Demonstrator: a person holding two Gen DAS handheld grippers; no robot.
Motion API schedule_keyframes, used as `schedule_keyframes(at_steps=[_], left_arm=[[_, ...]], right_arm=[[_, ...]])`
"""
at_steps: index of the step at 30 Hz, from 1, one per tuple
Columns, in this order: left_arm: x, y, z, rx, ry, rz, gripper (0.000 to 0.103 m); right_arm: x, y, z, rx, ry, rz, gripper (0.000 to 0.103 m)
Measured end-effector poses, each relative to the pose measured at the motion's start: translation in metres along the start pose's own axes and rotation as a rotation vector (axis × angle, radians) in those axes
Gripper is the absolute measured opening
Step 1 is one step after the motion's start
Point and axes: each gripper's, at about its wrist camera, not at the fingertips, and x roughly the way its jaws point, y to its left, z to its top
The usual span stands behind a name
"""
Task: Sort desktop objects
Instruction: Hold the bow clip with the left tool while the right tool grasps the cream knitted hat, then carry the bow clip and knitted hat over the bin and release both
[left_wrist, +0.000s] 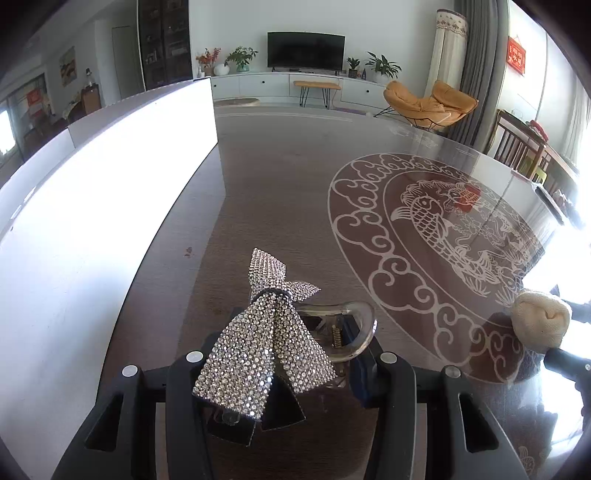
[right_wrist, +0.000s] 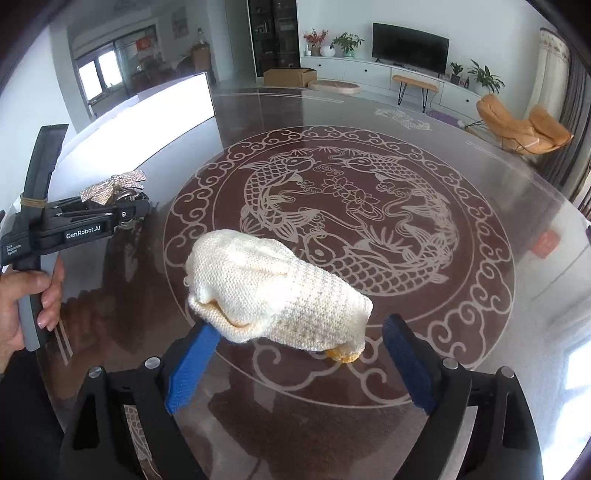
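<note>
Risk: rhinestone bow clip (left_wrist: 266, 343) clamped in left tool (left_wrist: 284, 369); sock bundle (right_wrist: 273, 291), 12 o'clock between wide-open right tool (right_wrist: 295, 362), could roll off counter (right_wrist: 480, 332).

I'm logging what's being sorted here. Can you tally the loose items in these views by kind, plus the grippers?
Rhinestone bow hair clip: 1, gripped in the left gripper
Cream knitted cloth bundle: 1, between the open fingers of the right gripper
Handheld grippers: 2
Total: 2 loose items, 2 grippers
</note>
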Motion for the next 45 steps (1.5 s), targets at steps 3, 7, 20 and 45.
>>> schedule_keyframes(at_steps=[3, 7, 20, 45], left_arm=[[-0.001, 0.004, 0.000, -0.021, -0.005, -0.025, 0.048], [0.000, 0.003, 0.001, -0.017, -0.004, -0.020, 0.048], [0.000, -0.002, 0.002, -0.007, -0.002, -0.011, 0.048], [-0.100, 0.016, -0.013, -0.148, -0.149, -0.315, 0.048]], right_arm=[[-0.003, -0.004, 0.002, 0.185, 0.035, 0.008, 0.091], [-0.003, -0.004, -0.014, 0.456, 0.071, 0.152, 0.091], [0.007, 0.002, -0.001, 0.539, 0.038, 0.227, 0.093], [-0.058, 0.061, 0.003, 0.011, -0.170, -0.055, 0.050]])
